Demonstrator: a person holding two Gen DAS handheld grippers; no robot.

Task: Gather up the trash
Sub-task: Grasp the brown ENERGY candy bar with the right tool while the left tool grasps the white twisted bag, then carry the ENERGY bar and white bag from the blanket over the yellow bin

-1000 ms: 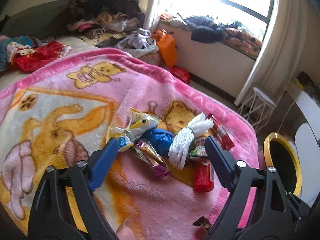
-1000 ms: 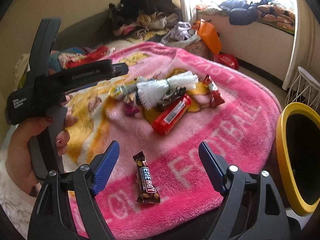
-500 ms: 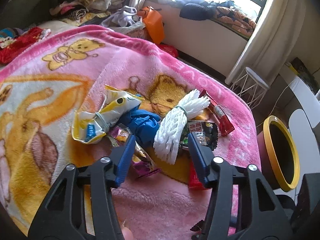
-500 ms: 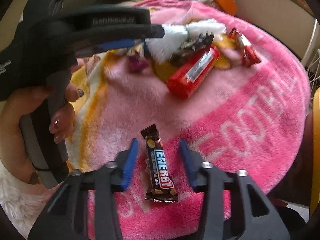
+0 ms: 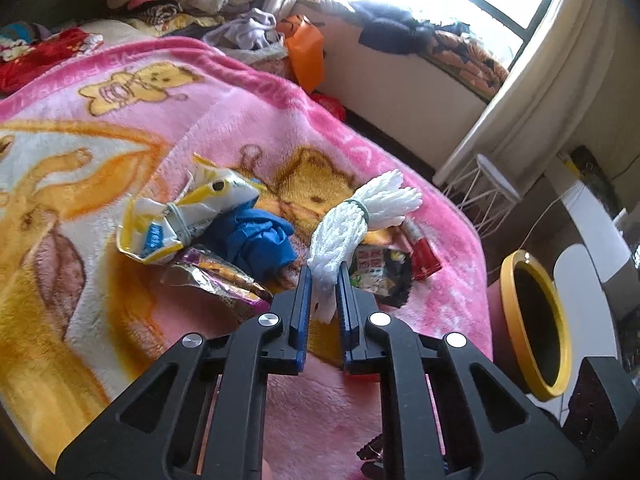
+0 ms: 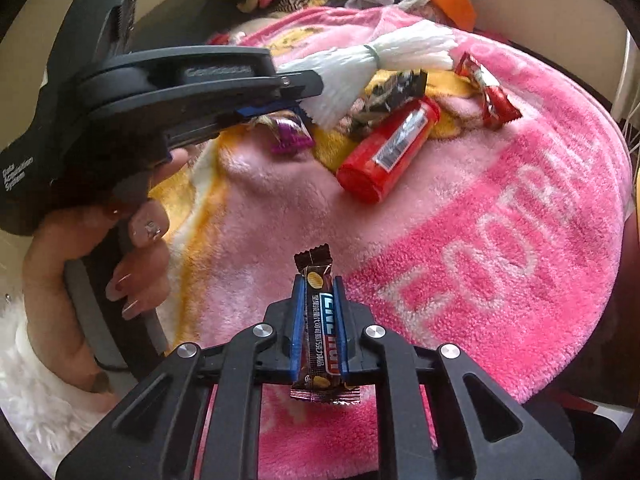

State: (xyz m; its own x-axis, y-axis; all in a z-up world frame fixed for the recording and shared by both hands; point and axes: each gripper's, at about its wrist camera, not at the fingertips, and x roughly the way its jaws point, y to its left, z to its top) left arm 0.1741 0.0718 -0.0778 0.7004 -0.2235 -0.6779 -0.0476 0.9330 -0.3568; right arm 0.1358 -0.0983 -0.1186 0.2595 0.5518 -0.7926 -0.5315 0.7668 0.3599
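Trash lies on a pink cartoon blanket [image 5: 248,128]. My left gripper [image 5: 323,284] is shut on the near end of a white foam net bundle [image 5: 360,216]; the bundle also shows in the right wrist view [image 6: 384,56]. My right gripper [image 6: 318,292] is shut on a brown energy bar wrapper [image 6: 318,320]. Loose around the bundle are a yellow-white snack bag [image 5: 180,216], a blue crumpled bag [image 5: 256,240], a purple wrapper [image 5: 216,280], a dark wrapper [image 5: 380,276], a red tube [image 6: 388,152] and a red wrapper [image 6: 488,92].
A yellow-rimmed bin [image 5: 532,320] stands off the bed's right edge. A white wire stool [image 5: 492,196] is beyond it by the curtain. Clothes are piled at the head of the bed [image 5: 192,0]. An orange bag [image 5: 306,52] sits by the window ledge.
Both grippers moved forward and closed: the left onto the white foam net bundle, the right onto the energy bar wrapper.
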